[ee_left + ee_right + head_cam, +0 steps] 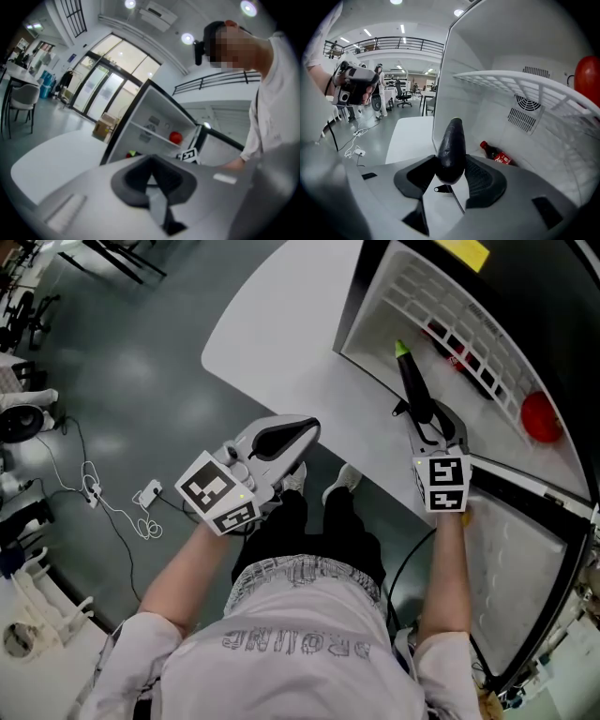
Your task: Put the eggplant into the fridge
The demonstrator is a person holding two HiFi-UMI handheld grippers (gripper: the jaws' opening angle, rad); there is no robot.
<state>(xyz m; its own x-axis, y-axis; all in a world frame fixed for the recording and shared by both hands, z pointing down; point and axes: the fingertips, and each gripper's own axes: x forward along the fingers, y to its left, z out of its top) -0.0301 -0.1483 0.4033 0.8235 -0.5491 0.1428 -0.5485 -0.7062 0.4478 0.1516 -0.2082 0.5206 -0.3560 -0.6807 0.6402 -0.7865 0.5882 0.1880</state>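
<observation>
Jaws of the right gripper [451, 163] were clamped on the eggplant [451, 143], and the pads partly hid its thick end. The eggplant sat at the mouth of the open fridge [375, 306], below the wire shelf [525, 84], pointing inward. Behind it lay a bottle [497, 153], its base hidden by the gripper body. A red round item [587, 79] was cut off at the frame edge. Jaws of the left gripper [150, 164] were closed on nothing, near the white table [281, 334].
</observation>
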